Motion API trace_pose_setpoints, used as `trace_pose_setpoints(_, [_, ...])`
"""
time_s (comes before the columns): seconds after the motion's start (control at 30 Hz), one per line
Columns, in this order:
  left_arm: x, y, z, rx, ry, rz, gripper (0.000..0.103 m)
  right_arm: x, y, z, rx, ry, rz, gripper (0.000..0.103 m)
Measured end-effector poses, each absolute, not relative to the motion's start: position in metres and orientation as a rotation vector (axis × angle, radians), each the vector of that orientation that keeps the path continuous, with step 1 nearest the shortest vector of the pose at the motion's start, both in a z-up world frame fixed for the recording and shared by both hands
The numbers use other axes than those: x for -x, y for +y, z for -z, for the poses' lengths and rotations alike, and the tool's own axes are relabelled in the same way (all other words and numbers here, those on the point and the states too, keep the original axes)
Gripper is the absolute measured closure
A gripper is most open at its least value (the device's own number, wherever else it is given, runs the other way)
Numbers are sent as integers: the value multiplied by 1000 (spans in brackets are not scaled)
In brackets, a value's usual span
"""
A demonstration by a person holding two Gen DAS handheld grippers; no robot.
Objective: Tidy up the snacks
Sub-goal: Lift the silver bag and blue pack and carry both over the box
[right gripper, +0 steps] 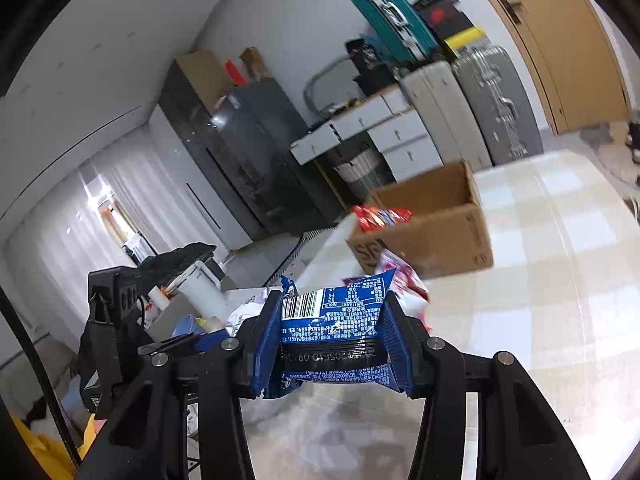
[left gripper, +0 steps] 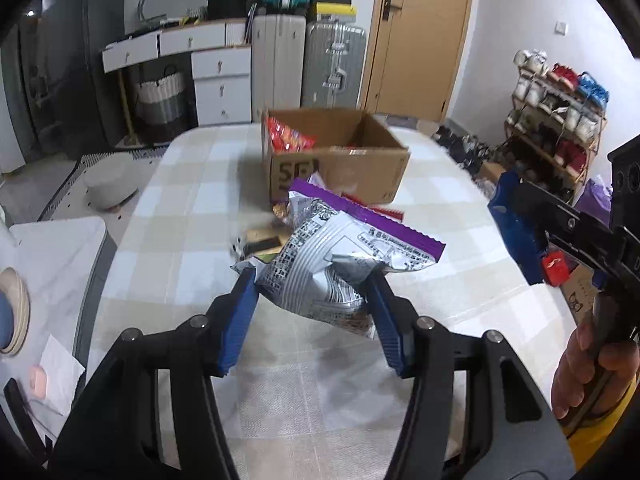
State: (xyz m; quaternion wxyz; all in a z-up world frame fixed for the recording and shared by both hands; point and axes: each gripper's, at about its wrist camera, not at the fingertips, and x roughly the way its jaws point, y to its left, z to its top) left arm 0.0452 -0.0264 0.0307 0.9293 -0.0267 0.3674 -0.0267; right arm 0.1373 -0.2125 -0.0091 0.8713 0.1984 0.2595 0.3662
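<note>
Left gripper (left gripper: 311, 280) has its jaws clamped on a silver snack bag (left gripper: 340, 256) with a purple top strip, grasped at the bag's lower part and lifted off the surface (left gripper: 180, 216). The bag is crumpled, tilted, with its purple edge pointing up and right. Blue pads (left gripper: 240, 316) press both sides of it.

Right gripper (right gripper: 332, 304) has its jaws clenched on a blue snack packet (right gripper: 332, 320), back side facing the camera, barcode and white print visible. The packet is pinched across its width and held in the air above the surface edge. In the left wrist view the same blue packet (left gripper: 516, 228) shows at the far right, held by the right gripper (left gripper: 532, 216), with the person's right hand (left gripper: 588, 364) on the handle.

Cardboard box (left gripper: 340, 152) sits open on the checked surface, beyond both grippers. Red snack packs (left gripper: 288, 136) lean inside its left part; the right part of the box interior looks bare from here. More loose snacks (left gripper: 264, 240) lie on the surface between the box and the silver bag, partly hidden behind it; blurry, kinds hard to tell. In the right wrist view the box (right gripper: 432, 236) is ahead and to the right of the blue packet, with red packs (right gripper: 380, 216) poking over its left rim.

Background: suitcases (left gripper: 312, 64), a white drawer desk (left gripper: 192, 60), a wooden door (left gripper: 420, 32), a shoe rack (left gripper: 556, 120).
</note>
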Motion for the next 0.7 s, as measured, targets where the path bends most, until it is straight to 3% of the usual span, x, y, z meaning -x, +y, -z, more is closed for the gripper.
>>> trace_pose_setpoints(0.27, [-9,-18,-66,111,665,101,50,-100,-195,-27,-316,483,-791,54])
trace_pose_setpoints(0.7, [9,-1,-81,178,640,131,50,-87,-156,-19,-152,526,-806,54])
